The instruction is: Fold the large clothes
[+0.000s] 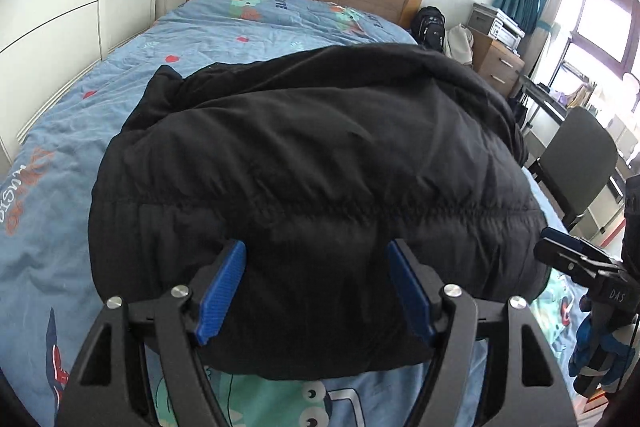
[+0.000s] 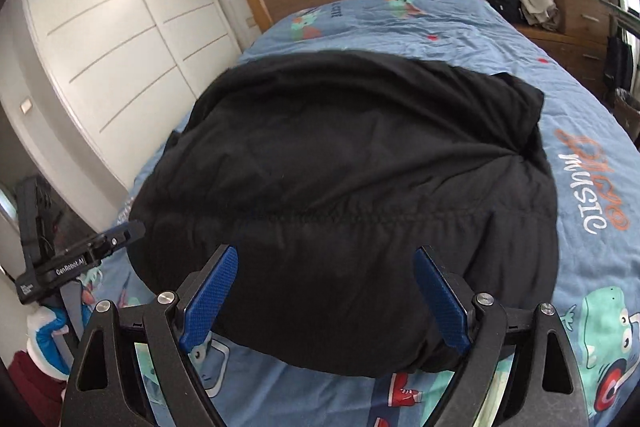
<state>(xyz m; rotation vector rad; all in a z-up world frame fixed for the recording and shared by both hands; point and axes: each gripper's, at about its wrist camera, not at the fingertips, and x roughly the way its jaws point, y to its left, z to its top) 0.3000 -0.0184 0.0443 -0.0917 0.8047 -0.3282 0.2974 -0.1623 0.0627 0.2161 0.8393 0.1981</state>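
bed (image 1: 60, 147): blue cartoon-print duvet | on it: folded black padded jacket (image 1: 312, 187)

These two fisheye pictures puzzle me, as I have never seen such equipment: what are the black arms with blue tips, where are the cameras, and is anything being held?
They are two hand-held grippers, each with a camera looking along its own fingers. One picture comes from the left gripper, the other from the right gripper; each also glimpses the other at its edge. A bulky black jacket, already bundled up, lies on a bed with a blue cartoon duvet. Both pairs of blue pads stand apart, so nothing is held.
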